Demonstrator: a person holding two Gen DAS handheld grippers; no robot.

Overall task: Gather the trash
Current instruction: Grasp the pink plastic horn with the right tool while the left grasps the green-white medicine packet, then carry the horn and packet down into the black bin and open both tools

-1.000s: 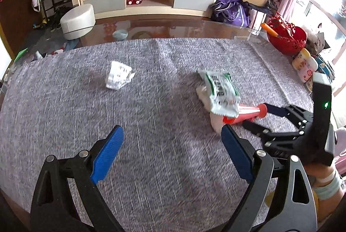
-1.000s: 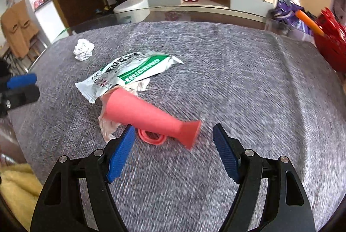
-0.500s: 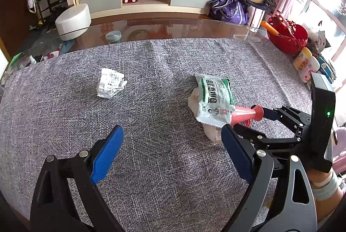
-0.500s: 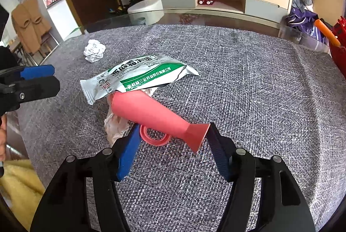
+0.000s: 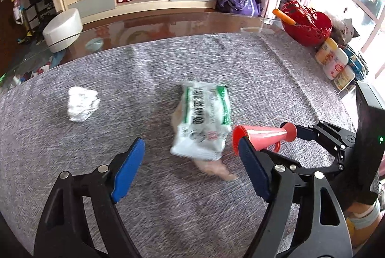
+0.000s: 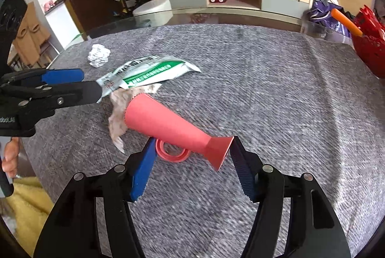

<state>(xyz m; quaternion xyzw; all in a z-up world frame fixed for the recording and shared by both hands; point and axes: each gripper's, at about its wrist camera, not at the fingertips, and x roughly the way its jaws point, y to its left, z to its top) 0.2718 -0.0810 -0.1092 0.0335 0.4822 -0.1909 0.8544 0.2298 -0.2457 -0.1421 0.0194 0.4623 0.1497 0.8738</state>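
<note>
Right gripper (image 6: 190, 161) pinching red funnel-shaped scoop (image 6: 175, 128) at narrow end; left gripper (image 5: 190, 171) spread; best sweep wrapper (image 5: 204, 123) and tissue (image 6: 120, 111) into scoop mouth.

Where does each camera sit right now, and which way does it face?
Left wrist: rides the open left gripper, facing across the grey woven tablecloth at the green-and-white plastic wrapper and crumpled white paper ball; the right gripper shows at its right.
Right wrist: rides the right gripper, shut on the pink cone-shaped plastic horn, facing the same way; the left gripper and the person's hand show at its left.
Shared: wrapper, paper ball, horn, red basket.
</note>
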